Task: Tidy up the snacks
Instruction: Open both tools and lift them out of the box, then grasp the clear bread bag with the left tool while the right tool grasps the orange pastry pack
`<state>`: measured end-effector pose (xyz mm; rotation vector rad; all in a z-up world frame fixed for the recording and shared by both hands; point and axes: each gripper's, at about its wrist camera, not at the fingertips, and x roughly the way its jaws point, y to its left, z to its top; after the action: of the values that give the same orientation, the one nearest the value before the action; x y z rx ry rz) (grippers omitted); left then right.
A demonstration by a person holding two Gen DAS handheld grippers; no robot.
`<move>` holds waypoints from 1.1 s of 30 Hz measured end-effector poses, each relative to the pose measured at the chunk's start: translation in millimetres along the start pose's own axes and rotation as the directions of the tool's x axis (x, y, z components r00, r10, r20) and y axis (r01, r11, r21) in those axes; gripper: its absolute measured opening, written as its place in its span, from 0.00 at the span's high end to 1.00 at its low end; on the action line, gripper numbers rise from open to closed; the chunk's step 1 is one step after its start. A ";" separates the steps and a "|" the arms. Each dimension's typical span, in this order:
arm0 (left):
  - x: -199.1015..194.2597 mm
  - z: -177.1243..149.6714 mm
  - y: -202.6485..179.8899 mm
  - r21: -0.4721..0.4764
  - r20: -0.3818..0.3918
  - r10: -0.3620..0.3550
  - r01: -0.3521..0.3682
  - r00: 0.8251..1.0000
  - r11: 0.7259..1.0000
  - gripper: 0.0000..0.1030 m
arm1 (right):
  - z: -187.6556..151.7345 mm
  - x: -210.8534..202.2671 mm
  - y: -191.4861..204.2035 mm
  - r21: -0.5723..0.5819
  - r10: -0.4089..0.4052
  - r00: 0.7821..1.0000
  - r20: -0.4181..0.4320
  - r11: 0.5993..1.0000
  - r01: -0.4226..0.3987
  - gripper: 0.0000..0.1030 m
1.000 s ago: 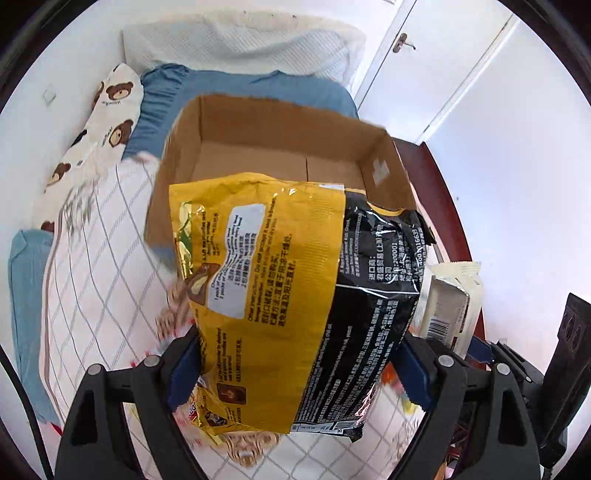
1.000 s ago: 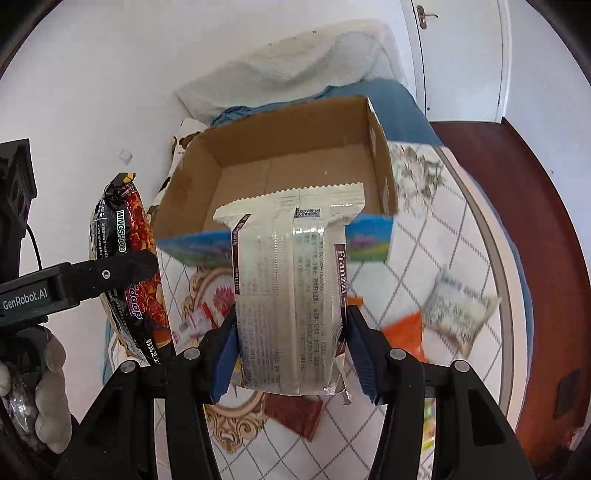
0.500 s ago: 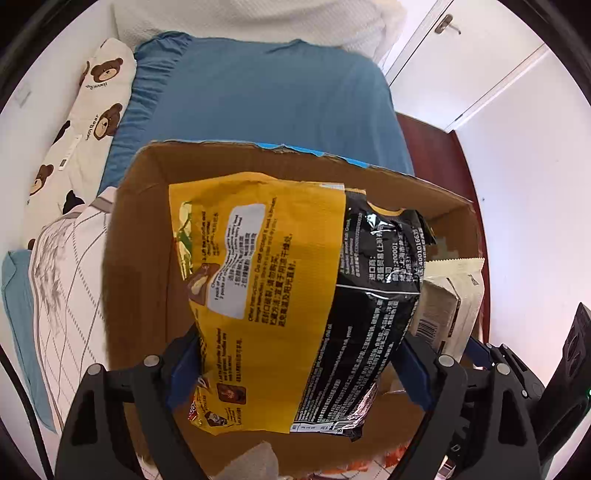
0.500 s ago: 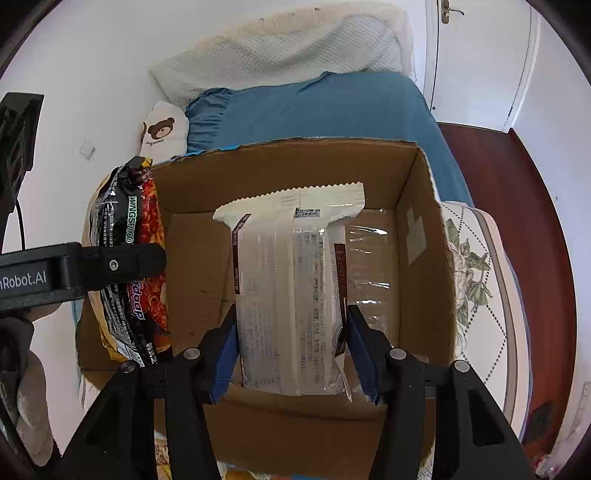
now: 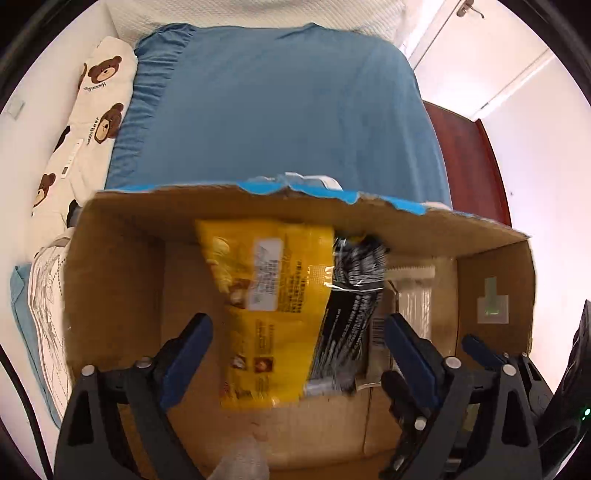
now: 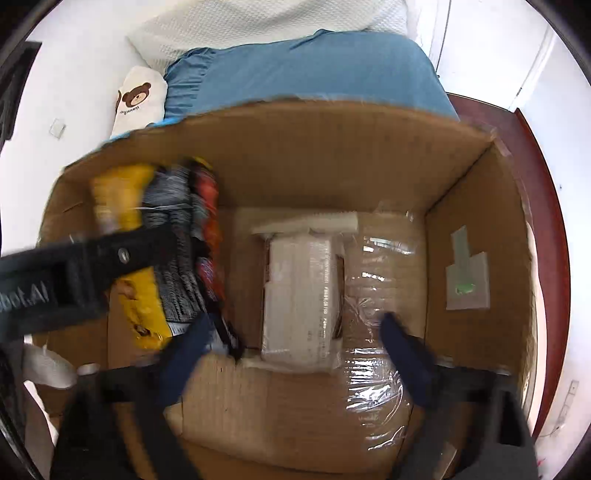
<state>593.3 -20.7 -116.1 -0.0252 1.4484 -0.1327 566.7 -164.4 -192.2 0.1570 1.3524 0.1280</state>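
Note:
A yellow and black snack bag (image 5: 284,306) lies inside the cardboard box (image 5: 110,280), leaning on its far wall. My left gripper (image 5: 295,354) is open above the box, its fingers clear of the bag. In the right wrist view the same bag (image 6: 147,266) is at the box's left, partly behind the left gripper's arm. A white wrapped snack pack (image 6: 301,291) lies on the floor of the box (image 6: 332,155). My right gripper (image 6: 291,350) is open just above the pack and not touching it. The pack also shows in the left wrist view (image 5: 410,295).
The box sits on a bed with a blue sheet (image 5: 280,110) and a bear-print pillow (image 5: 88,107). A white pillow (image 6: 258,22) lies behind. A dark red floor (image 6: 546,221) and a white door (image 5: 480,44) are at the right. Clear tape (image 6: 376,332) covers the box floor.
Both grippers opened and let go of their snacks. The yellow bag and the white pack dropped into the box. Both grippers are lower over the box.

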 end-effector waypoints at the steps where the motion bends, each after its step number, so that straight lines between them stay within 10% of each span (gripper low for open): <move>1: -0.4 1.0 2.0 -0.004 0.005 -0.002 0.002 1.000 1.000 0.08 | 3.2 3.1 -0.8 -0.008 -0.004 1.000 -0.001 1.000 0.004 0.05; 12: -39.6 -38.9 20.7 0.017 0.155 0.008 -0.011 0.988 1.000 0.07 | -33.3 -50.7 -13.2 0.017 -0.018 0.995 0.097 1.000 0.017 0.05; 33: -158.4 -176.7 20.3 0.081 0.420 0.002 -0.040 0.908 0.996 0.07 | -158.6 -197.9 5.0 -0.001 -0.052 0.940 0.336 0.998 0.055 0.05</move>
<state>401.4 27.4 16.6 0.0323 1.0097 -0.1621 369.7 -189.4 -34.4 0.1265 1.0133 0.0588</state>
